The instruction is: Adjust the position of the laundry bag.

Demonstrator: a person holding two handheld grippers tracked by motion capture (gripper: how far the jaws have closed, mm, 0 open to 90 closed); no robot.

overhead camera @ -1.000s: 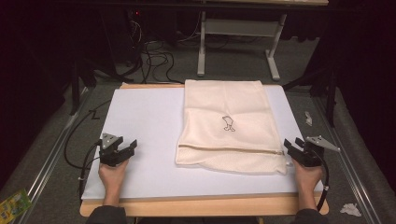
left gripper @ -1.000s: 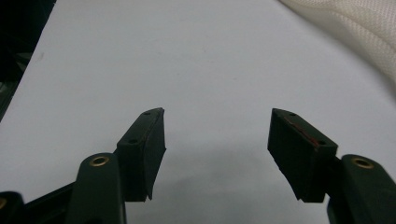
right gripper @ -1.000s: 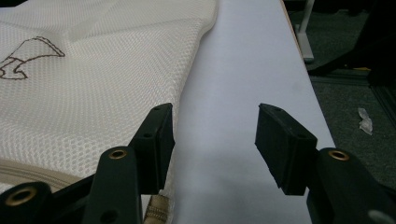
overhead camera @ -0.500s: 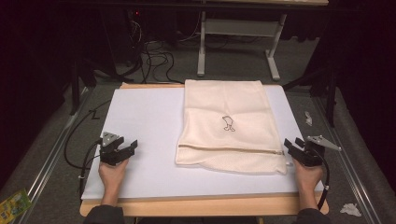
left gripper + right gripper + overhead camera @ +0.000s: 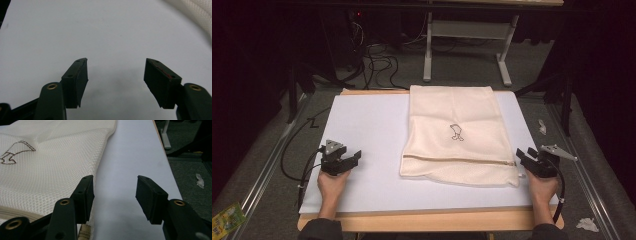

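A cream mesh bag (image 5: 455,135) with a small dark emblem (image 5: 456,132) and a zipper (image 5: 459,160) near its front edge lies flat on the white board (image 5: 367,125). My left gripper (image 5: 354,157) rests open on the bare board, left of the bag, nothing between its jaws (image 5: 116,75). My right gripper (image 5: 522,159) stands open at the bag's front right corner. In the right gripper view (image 5: 115,192) its left jaw sits beside the mesh bag (image 5: 50,165) edge, with bare board between the jaws.
The board lies on a wooden table (image 5: 432,222). Cables (image 5: 377,60) and a table frame (image 5: 467,45) stand on the floor beyond. Crumpled paper scraps (image 5: 542,126) lie on the floor at right, and a green packet (image 5: 227,220) at the lower left.
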